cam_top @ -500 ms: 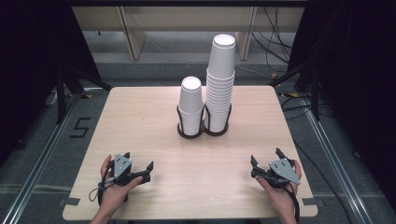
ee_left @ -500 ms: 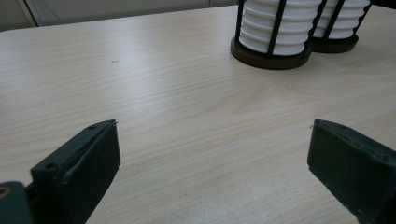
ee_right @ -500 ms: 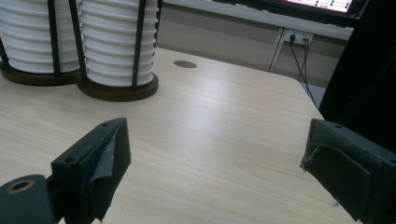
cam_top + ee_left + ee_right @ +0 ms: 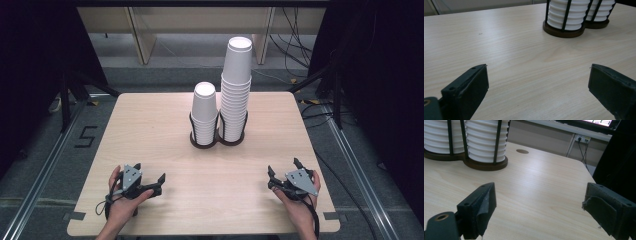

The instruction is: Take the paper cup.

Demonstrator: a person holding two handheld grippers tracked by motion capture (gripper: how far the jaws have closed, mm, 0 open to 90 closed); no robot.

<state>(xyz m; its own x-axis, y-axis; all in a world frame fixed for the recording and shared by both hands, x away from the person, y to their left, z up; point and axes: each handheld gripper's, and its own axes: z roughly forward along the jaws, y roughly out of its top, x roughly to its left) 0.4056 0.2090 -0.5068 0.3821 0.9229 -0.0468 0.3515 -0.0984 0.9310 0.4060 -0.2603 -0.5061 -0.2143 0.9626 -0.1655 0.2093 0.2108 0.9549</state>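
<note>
Paper cups, white and nested upside down, stand in two stacks at the middle of the desk, toward its far edge: a shorter stack [image 4: 204,112] and, touching-close on its right, a taller stack [image 4: 236,90] that rises well above it. Both sit in a dark double-ring holder [image 4: 216,141] whose thin upright bars hug the lower cups. The light wood desk [image 4: 150,125] is otherwise bare around them. Near the front edge, well apart from the cups, the left gripper [image 4: 159,181] rests in a hand toward the front left corner, its jaws spread wide with nothing between them; the right gripper [image 4: 284,170] sits toward the front right corner, jaws likewise spread and empty. The likely risk: the taller stack looks top-heavy above the bars, so a sideways nudge or a pinch too low could tip it or lift several cups at once.
</note>
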